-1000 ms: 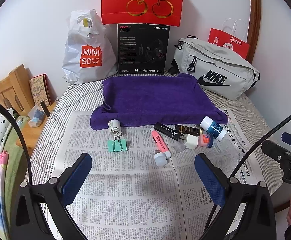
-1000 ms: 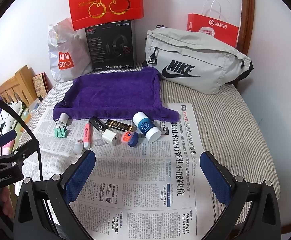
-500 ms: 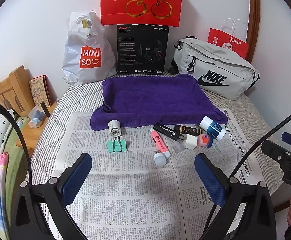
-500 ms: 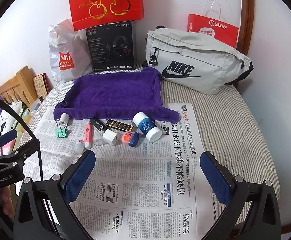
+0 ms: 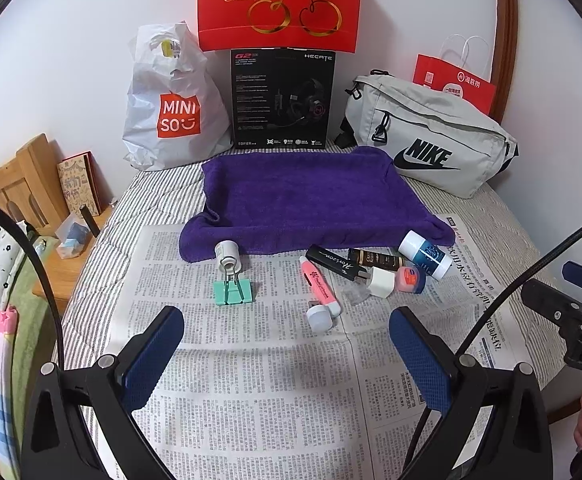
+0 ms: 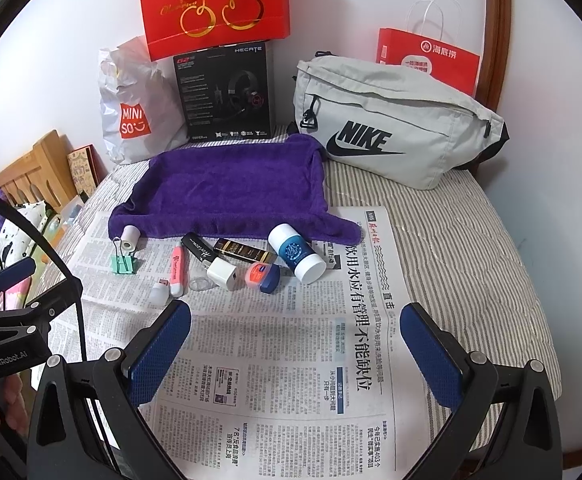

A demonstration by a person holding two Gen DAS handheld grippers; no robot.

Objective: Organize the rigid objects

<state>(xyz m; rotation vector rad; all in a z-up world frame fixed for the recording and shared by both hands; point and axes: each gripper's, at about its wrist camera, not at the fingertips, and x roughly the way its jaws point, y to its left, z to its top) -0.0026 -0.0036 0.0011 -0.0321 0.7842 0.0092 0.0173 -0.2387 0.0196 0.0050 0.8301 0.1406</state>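
Small objects lie in a row on the newspaper (image 5: 251, 364) in front of a purple towel (image 5: 311, 196): a green binder clip (image 5: 233, 292), a small white bottle (image 5: 228, 254), a pink highlighter (image 5: 319, 286), a black tube (image 5: 335, 262), a white charger cube (image 5: 382, 282), a round balm tin (image 5: 407, 278) and a white-and-blue bottle (image 5: 425, 254). My left gripper (image 5: 287, 352) is open and empty, well short of them. My right gripper (image 6: 295, 344) is open and empty, short of the white-and-blue bottle (image 6: 297, 253) and the charger cube (image 6: 222, 273).
Along the wall stand a white Miniso bag (image 5: 171, 120), a black headset box (image 5: 283, 98), a red cherry bag (image 5: 279, 4), a grey Nike pouch (image 5: 431, 140) and a red paper bag (image 5: 455, 84). A wooden nightstand (image 5: 23, 184) is at the left of the striped bed.
Both views have shifted very slightly closer to the objects. Nothing on the newspaper has moved, and both grippers stay open.
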